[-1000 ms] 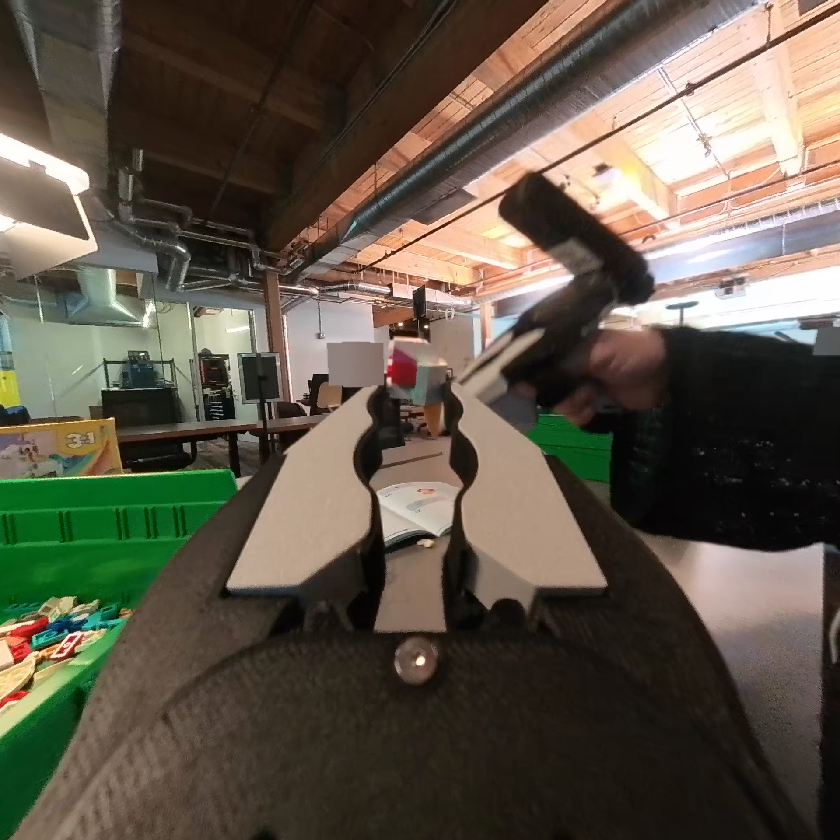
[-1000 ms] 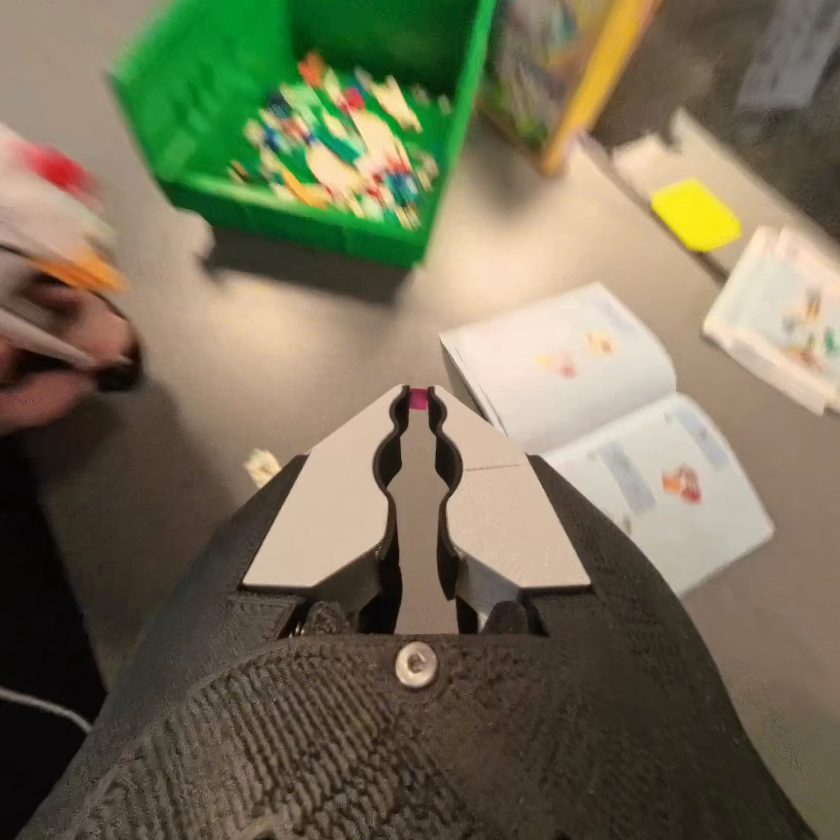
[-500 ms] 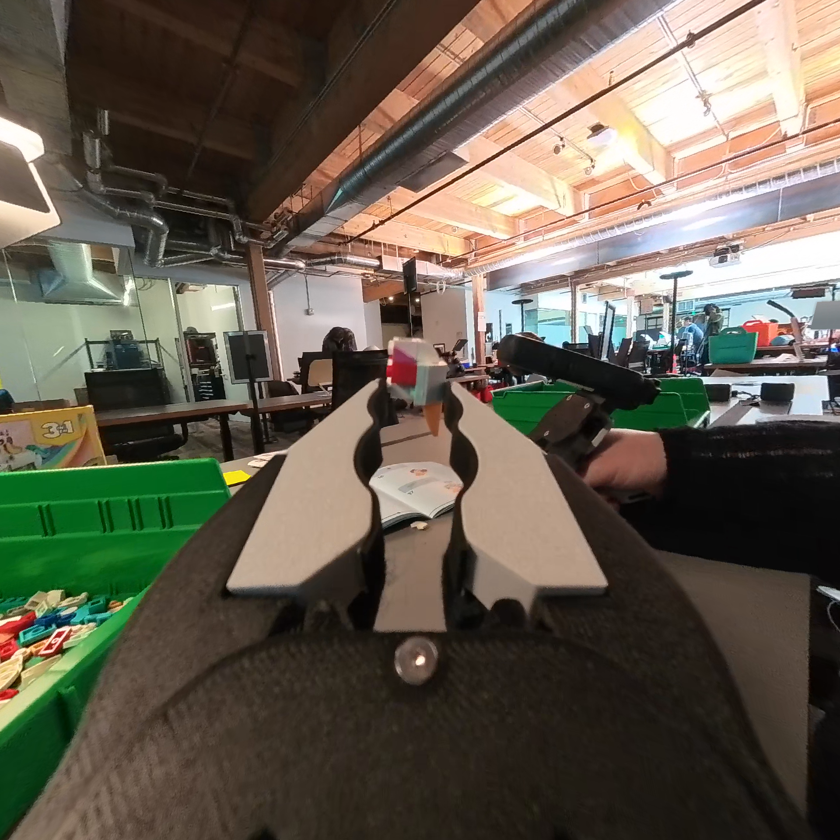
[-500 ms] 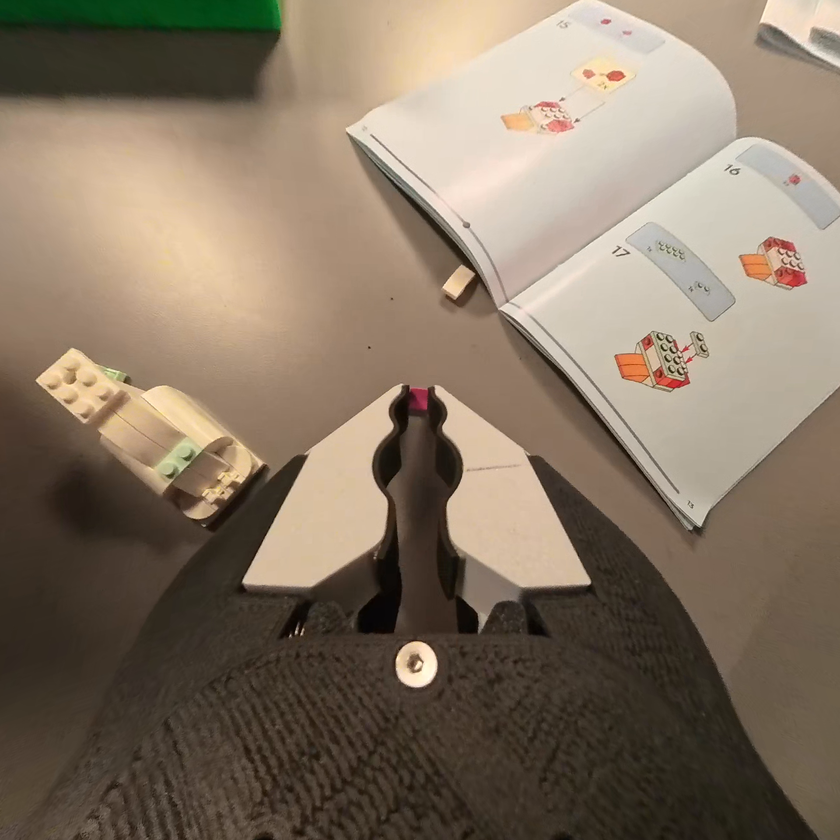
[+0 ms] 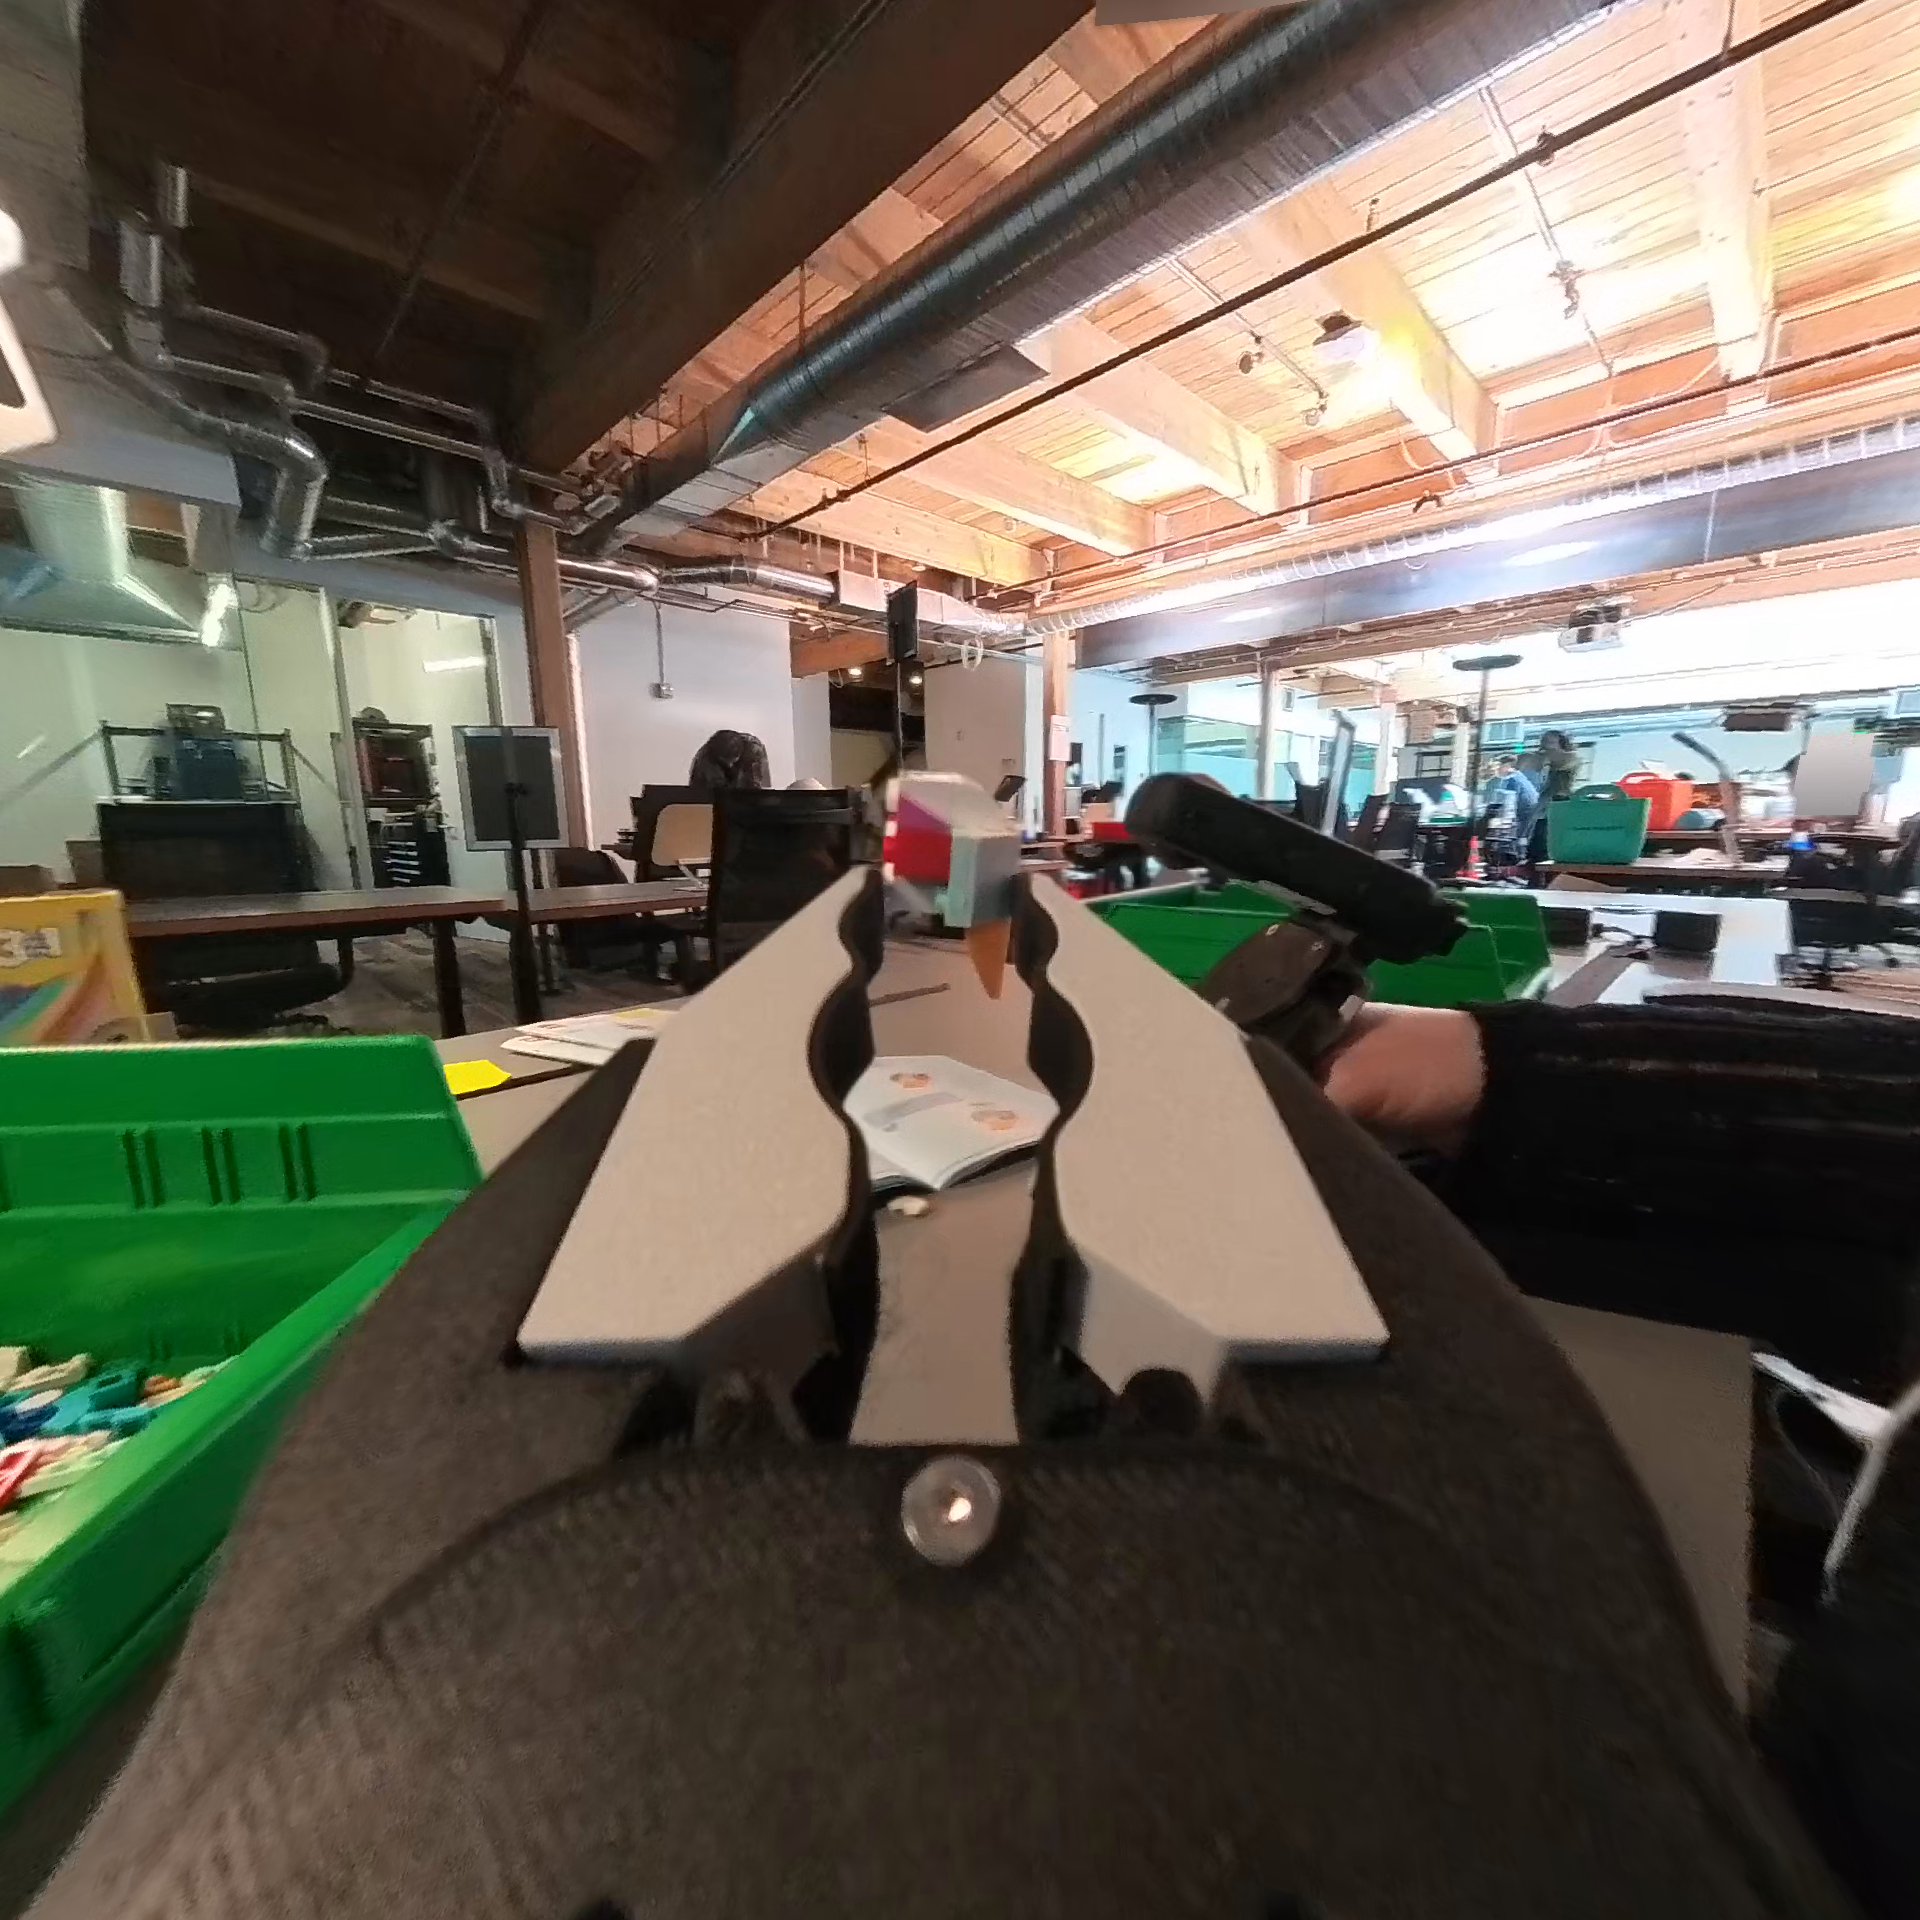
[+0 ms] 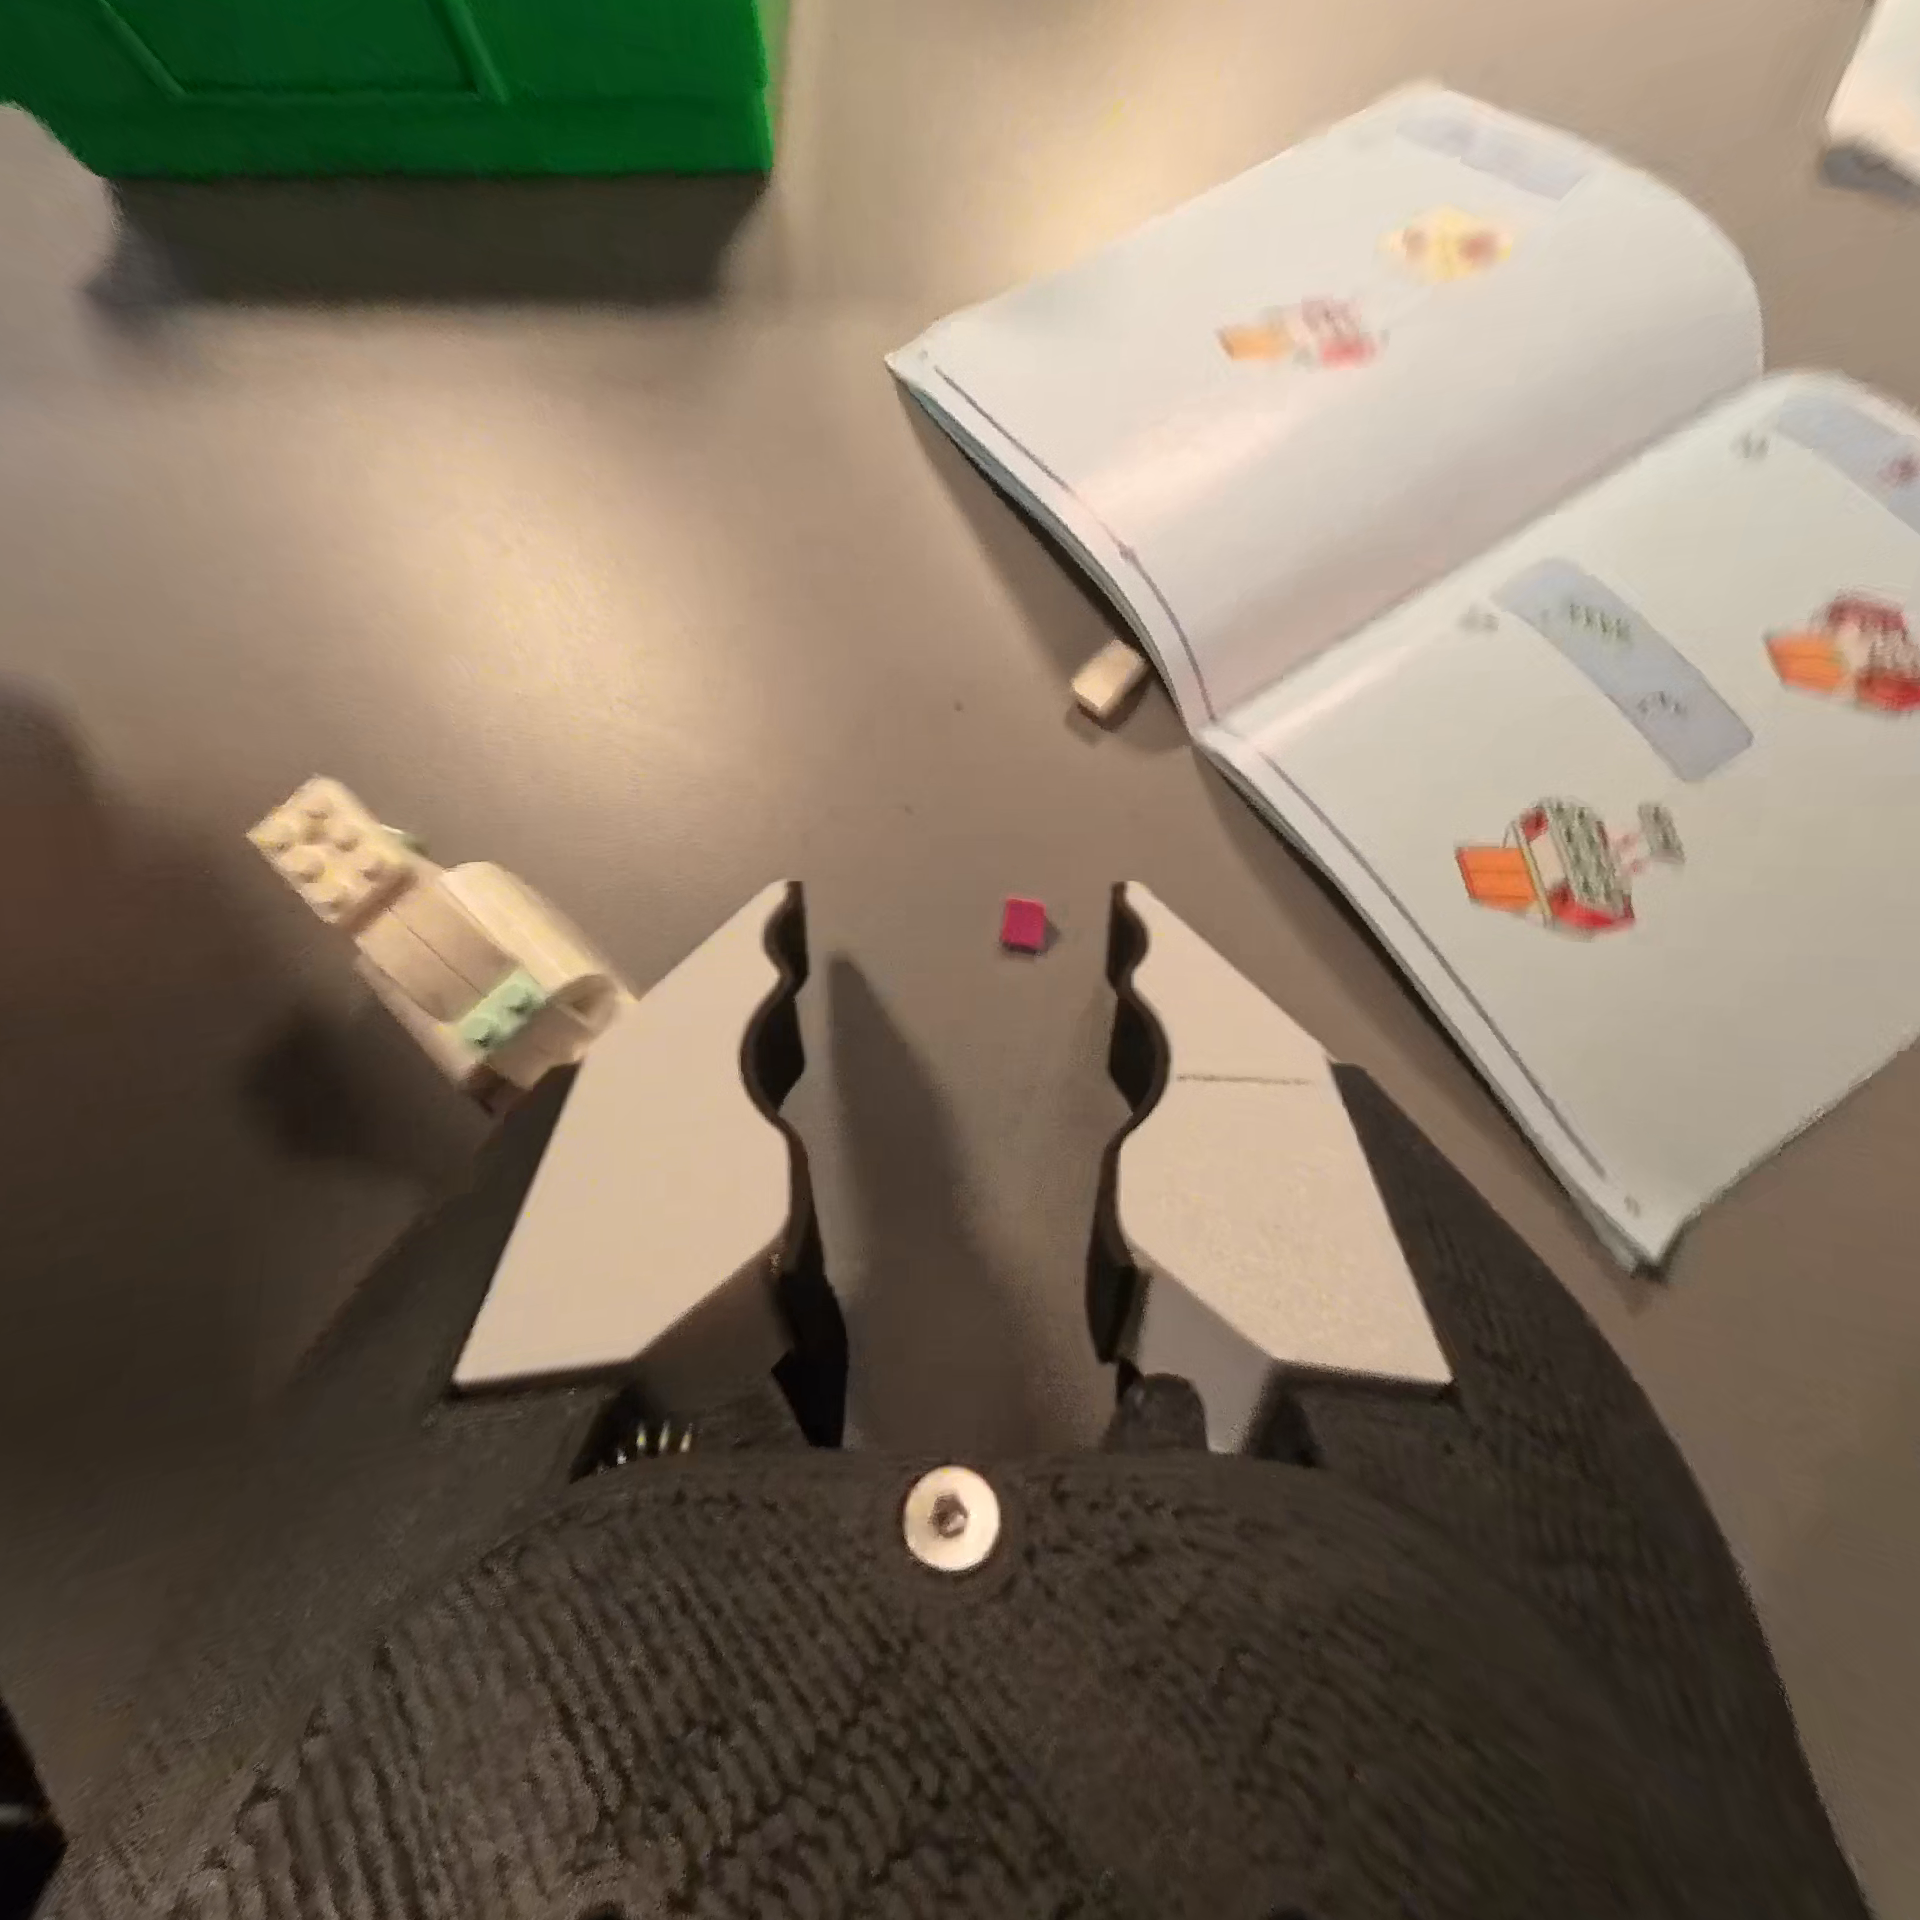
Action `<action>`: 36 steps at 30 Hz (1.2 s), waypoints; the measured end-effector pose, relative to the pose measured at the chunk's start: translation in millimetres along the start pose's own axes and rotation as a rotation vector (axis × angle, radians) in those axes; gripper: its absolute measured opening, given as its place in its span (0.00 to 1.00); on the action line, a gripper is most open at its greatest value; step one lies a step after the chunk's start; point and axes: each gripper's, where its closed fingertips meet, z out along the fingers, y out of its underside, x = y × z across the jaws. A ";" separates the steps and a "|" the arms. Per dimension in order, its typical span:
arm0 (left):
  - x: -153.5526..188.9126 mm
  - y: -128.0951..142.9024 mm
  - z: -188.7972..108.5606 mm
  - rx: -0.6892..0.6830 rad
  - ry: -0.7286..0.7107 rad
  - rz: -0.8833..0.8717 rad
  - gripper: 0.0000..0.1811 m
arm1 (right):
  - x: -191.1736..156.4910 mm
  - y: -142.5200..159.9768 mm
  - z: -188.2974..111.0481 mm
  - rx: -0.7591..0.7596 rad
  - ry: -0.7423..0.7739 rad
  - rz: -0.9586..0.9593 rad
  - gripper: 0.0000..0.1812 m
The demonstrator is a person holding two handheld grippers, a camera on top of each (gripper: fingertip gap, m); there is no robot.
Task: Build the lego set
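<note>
My left gripper is shut on a small lego assembly of red, magenta, grey and orange pieces and holds it up above the table. My right gripper is open over the table. A small magenta piece lies on the table just beyond and between its fingertips. A white lego assembly with pale green parts lies to the left of its left finger. The right gripper's body also shows in the left wrist view, held by a hand.
An open instruction booklet lies at the right, with a small tan piece at its spine. A green bin with several loose pieces stands at the left; it also shows in the right wrist view. A yellow box stands behind it.
My right gripper has opened and let go of the magenta piece, which now lies on the table. My left gripper holds its assembly much as before.
</note>
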 end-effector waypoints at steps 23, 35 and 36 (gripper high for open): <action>107.5 -32.7 -26.5 -0.221 1.300 -0.917 0.13 | -190.6 -77.5 -166.7 0.404 -1.349 -0.666 0.26; 66.4 0.5 7.5 -0.199 0.843 -0.797 0.17 | -144.3 -97.0 -133.9 0.493 -1.071 -0.506 0.18; 59.7 11.6 10.1 -0.234 0.750 -0.707 0.18 | -133.8 -98.4 -126.0 0.492 -0.993 -0.503 0.18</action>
